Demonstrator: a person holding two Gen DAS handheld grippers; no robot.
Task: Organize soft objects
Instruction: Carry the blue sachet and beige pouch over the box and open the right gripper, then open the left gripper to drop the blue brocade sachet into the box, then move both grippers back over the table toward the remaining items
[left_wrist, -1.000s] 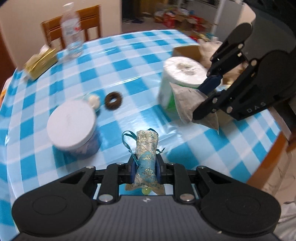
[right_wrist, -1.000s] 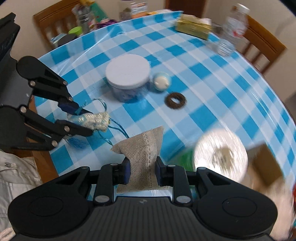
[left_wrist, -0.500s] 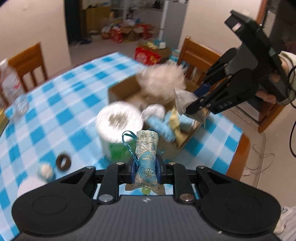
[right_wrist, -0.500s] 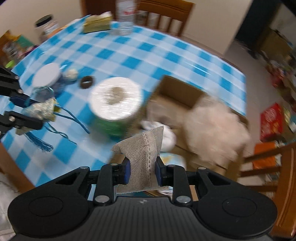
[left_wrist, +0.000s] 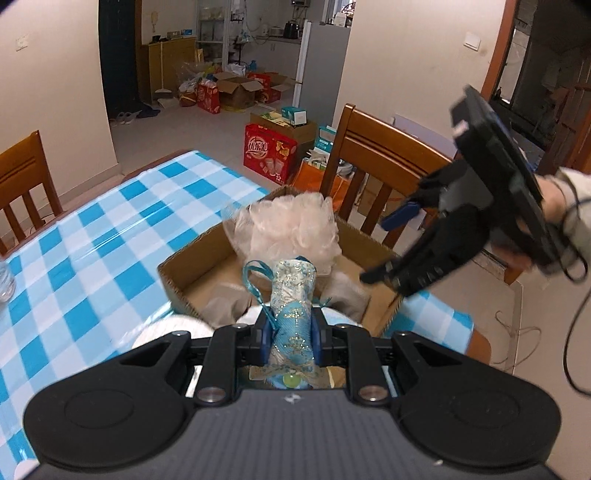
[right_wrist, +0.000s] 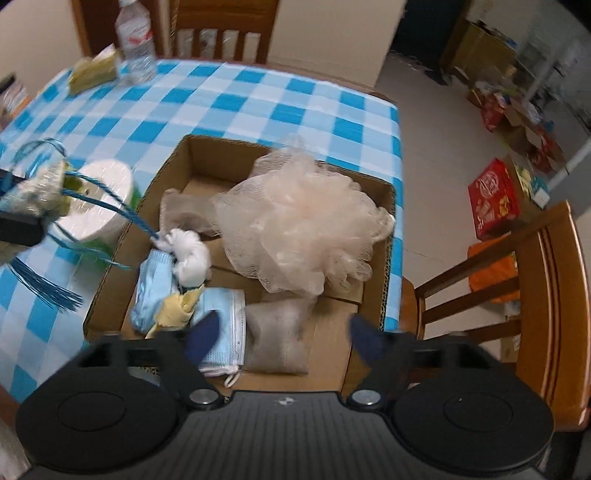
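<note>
The cardboard box (right_wrist: 388, 229) sits at the corner of the tabletop (right_wrist: 258, 96), open side up, so soft items can be dropped in from above w/o any lid handling. It serves as the collection point: a peach mesh bath pouf (right_wrist: 295, 221) fills the middle, w/ a white cloth wad (right_wrist: 190, 254), blue face masks (right_wrist: 221, 325) and a yellow scrap (right_wrist: 177, 306) along the wall nearest the paper roll. The right claw (right_wrist: 284, 338) hangs over the near end of the box, pointing steeply down; its jaws are opening, w/ nothing pressed between the pads. A beige lace sachet (right_wrist: 277, 339) lies flat on the box floor directly below the gap, beside the masks, consistent w/ a release straight down into free floor space instead of onto the pouf. The left claw (left_wrist: 290, 332) is closed narrow on a blue-and-gold embroidered sachet (left_wrist: 293, 295), gripped at mid-body so the pouch stands upright and its blue cord loop (left_wrist: 255, 273) and tassel (right_wrist: 44, 288) dangle clear of the fingers. It is held above the box's near wall, next to the paper roll (right_wrist: 96, 199), approx. in line for the next drop; judged, it waits there because the right claw occupies the space over the box. Risk, as a judgement: the long cords may snag on the box wall or trail outside on release. A water bottle (right_wrist: 135, 40) and a tissue pack (right_wrist: 92, 70) stand well apart at the far edge; not soft-item targets.
</note>
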